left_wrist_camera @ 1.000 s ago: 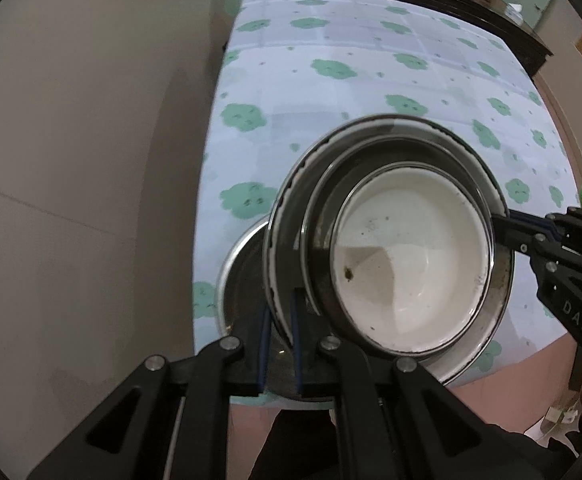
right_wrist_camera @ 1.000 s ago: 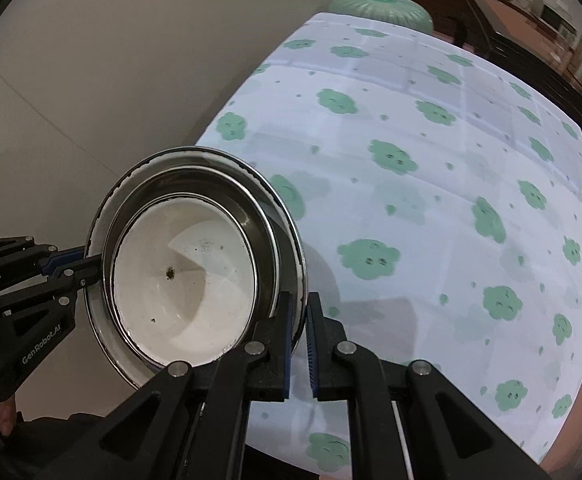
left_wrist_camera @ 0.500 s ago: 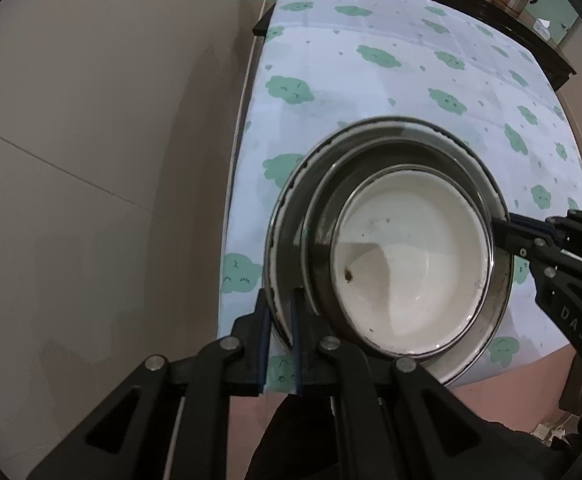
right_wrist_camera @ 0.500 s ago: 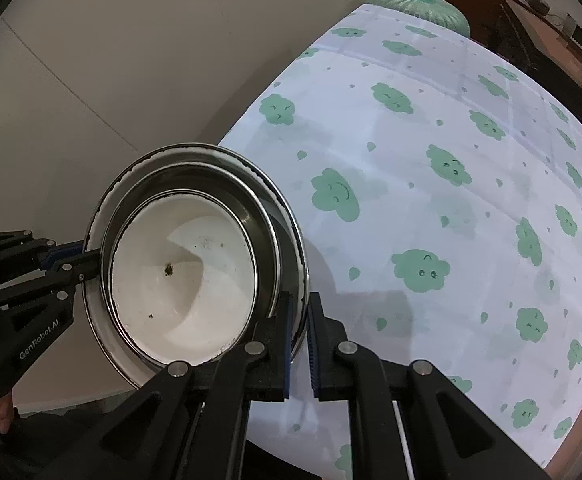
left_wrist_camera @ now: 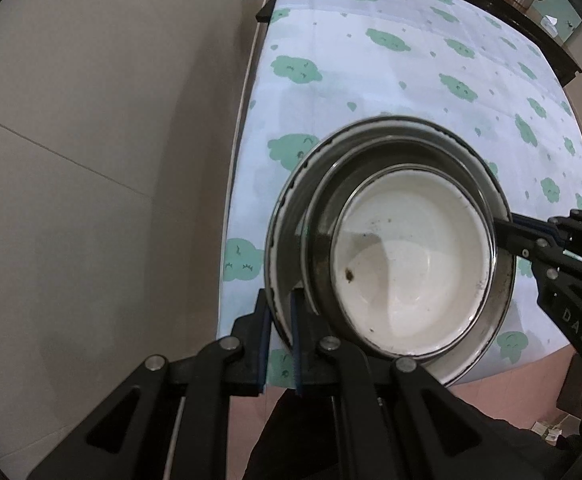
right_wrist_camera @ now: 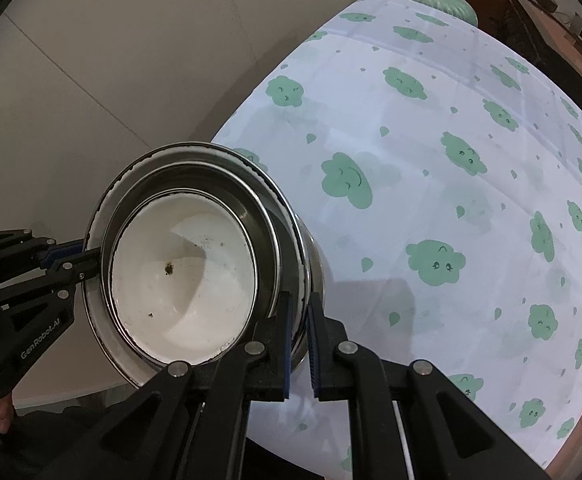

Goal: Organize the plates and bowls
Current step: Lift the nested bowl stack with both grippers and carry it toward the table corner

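A nested stack of round dishes (left_wrist_camera: 391, 240) — a white enamel bowl (left_wrist_camera: 411, 264) inside a steel bowl, inside a white-rimmed basin — hangs mouth-up over the near edge of a table in a pale cloth with green clouds (left_wrist_camera: 391, 72). The left gripper (left_wrist_camera: 279, 320) and right gripper (right_wrist_camera: 299, 320) pinch opposite rims, nearly closed. A second ago another steel dish lay beneath the stack — gone now.

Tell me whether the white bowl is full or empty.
Nearly empty: the white bowl shows its bare bottom, with only a few dark crumbs. It sits nested inside a metal bowl.
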